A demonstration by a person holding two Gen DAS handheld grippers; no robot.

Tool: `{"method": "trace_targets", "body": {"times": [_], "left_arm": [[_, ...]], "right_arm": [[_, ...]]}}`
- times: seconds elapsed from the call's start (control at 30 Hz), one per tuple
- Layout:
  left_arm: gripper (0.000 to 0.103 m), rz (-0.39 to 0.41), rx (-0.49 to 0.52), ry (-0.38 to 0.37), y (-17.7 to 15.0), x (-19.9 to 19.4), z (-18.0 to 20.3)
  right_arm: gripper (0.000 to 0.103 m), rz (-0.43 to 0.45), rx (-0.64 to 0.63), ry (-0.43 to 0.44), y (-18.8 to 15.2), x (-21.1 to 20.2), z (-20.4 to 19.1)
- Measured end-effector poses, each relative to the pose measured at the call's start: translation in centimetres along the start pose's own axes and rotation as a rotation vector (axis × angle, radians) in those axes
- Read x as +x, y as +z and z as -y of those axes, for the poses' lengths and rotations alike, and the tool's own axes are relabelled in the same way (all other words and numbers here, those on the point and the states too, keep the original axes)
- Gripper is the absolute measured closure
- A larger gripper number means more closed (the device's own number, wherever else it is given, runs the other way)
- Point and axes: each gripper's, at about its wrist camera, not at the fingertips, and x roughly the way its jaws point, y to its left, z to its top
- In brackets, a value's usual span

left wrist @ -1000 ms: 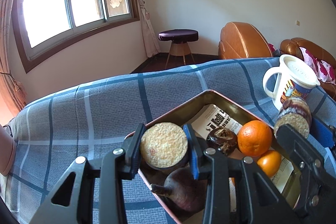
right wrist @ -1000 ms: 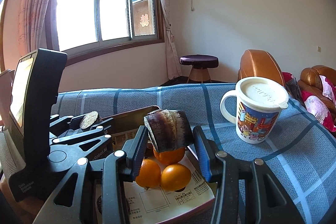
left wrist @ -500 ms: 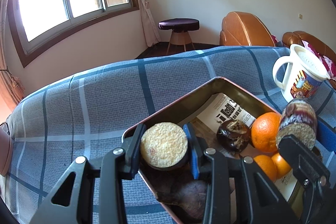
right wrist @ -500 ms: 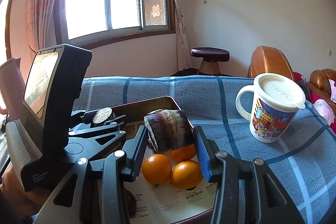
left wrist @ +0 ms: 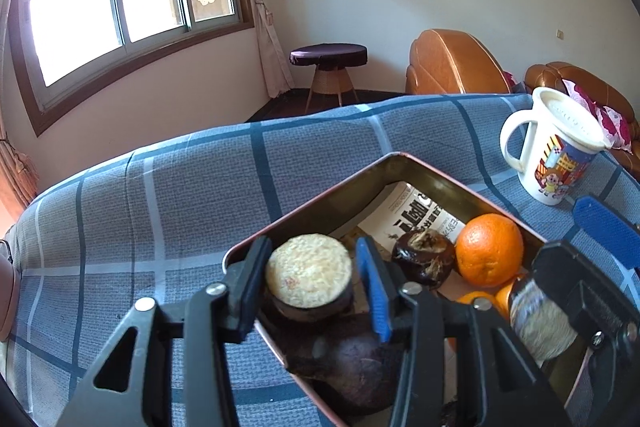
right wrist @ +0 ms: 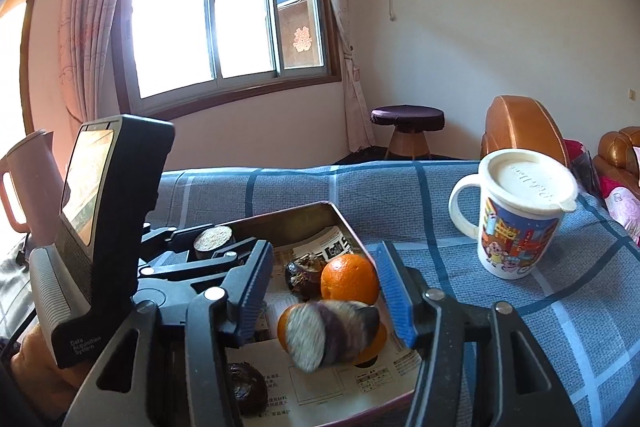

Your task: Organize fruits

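A metal tin (left wrist: 404, 163) (right wrist: 344, 223) lined with printed paper sits on the blue plaid cloth. It holds several oranges (left wrist: 489, 249) (right wrist: 350, 278) and dark round fruits (left wrist: 424, 258) (right wrist: 302, 275). My left gripper (left wrist: 310, 281) is shut on a cut dark-skinned piece (left wrist: 308, 277) over the tin's near corner. My right gripper (right wrist: 326, 293) is open over the tin. A second cut purple piece (right wrist: 330, 333) is blurred below its jaws, free of them, above the oranges. It also shows in the left wrist view (left wrist: 540, 319).
A lidded cartoon mug (right wrist: 520, 215) (left wrist: 556, 151) stands on the cloth right of the tin. A pink jug (right wrist: 28, 187) stands at far left. A stool (right wrist: 407, 125) and leather armchairs (right wrist: 524, 127) lie beyond the table.
My right gripper has opened and let go of the cut purple piece, which is dropping into the tin. My left gripper still holds its piece and has shifted slightly.
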Motion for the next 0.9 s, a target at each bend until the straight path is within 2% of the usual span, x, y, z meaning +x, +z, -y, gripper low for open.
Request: {"method": "trace_targets", "body": {"times": [0.03,0.1,0.17,0.3,0.5,0.77,0.9], "left_arm": [[0.019,0.015,-0.003,-0.004,0.0,-0.5,0.0],[0.003,0.056,-0.010,0.004,0.0,-1.7,0.1],[0.002,0.086,0.003,0.004,-0.1,-2.7,0.3],[0.000,0.092,0.002,0.026,-0.6,-3.8,0.5],[0.000,0.080,-0.046,0.068,-2.3,-5.0,-0.2],[0.000,0.154,-0.052,0.171,-4.0,-7.4,-0.6],[0.000,0.175,-0.053,0.180,-4.7,-8.3,-0.7]], "right_arm": [[0.030,0.031,0.021,-0.016,0.1,-0.5,0.4],[0.029,0.073,0.063,-0.040,0.3,-1.3,1.4],[0.029,0.093,0.097,-0.074,0.4,-1.6,2.1],[0.029,0.093,0.130,-0.103,0.3,-1.5,2.8],[0.029,0.124,0.106,-0.110,-0.1,-2.3,2.4],[0.029,0.172,0.061,-0.121,-0.5,-3.4,1.2],[0.029,0.185,0.054,-0.130,-0.8,-4.1,0.8]]}}
